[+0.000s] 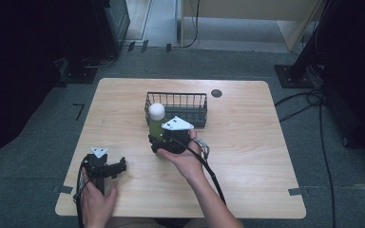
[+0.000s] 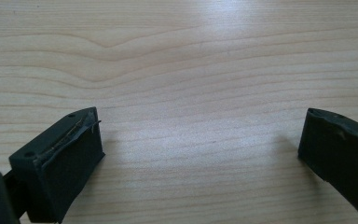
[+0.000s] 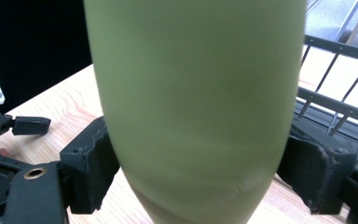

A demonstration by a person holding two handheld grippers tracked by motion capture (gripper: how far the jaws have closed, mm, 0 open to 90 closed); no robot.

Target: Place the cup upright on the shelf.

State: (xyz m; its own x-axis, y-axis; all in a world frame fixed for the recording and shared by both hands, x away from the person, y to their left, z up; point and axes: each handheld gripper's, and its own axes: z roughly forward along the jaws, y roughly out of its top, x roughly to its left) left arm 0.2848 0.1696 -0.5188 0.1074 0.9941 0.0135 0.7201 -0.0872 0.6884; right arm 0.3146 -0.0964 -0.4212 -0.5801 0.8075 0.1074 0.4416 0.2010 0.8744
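We hold the pale green plastic bottle with a round white cap (image 1: 155, 119) upright in our right gripper (image 1: 158, 140), its jaws closed on the lower body, just in front of the black wire basket (image 1: 177, 97) on the light wooden table (image 1: 247, 142). The basket lies directly beyond. Our left gripper (image 1: 119, 166) rests wide apart, well off.
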